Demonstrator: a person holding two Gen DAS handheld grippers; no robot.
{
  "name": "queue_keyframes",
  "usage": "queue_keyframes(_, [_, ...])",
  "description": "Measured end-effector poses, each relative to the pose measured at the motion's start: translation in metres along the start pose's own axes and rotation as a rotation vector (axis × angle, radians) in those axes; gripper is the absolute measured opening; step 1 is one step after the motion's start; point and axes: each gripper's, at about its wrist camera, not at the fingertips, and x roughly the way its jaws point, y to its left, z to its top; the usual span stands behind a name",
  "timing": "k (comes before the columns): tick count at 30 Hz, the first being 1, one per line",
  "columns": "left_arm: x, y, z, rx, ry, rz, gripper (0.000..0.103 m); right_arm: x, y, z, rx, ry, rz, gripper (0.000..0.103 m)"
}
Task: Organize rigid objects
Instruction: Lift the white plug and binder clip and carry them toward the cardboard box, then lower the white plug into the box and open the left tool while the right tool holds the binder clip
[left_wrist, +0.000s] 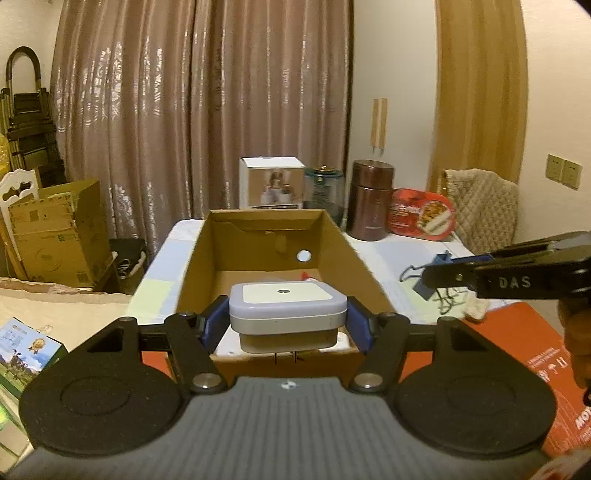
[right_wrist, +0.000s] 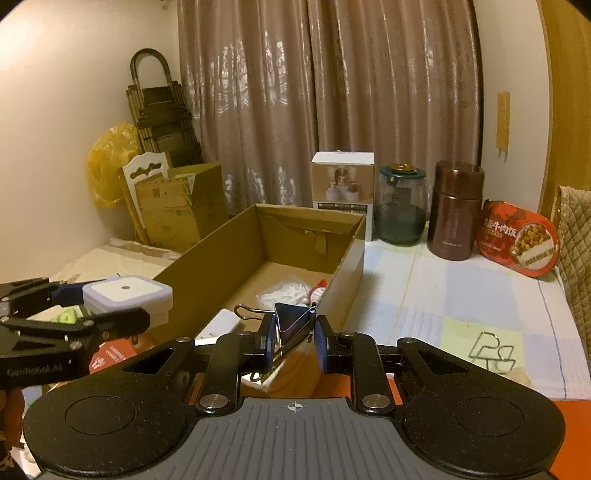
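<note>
The left gripper (left_wrist: 287, 325) is clamping a white night light (left_wrist: 288, 308) over the open cardboard box's (left_wrist: 369, 273) near edge. The right gripper (right_wrist: 294, 343) is pinching a binder clip (right_wrist: 291, 321) tight beside it, with jars (right_wrist: 400, 206) crowding the far wall.

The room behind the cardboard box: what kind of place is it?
Most likely a room in a home, perhaps a bedroom used for storage. Long curtains cover the back wall, a folded stepladder leans in the corner, and a quilted cover lies over the work surface.
</note>
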Motion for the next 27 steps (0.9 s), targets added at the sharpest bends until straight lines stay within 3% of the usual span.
queue_keyframes(27, [0.115,0.043,0.041,-0.032,0.074,0.026,0.062,0.096,-0.018,0.043,0.041,0.020,-0.023,0.018])
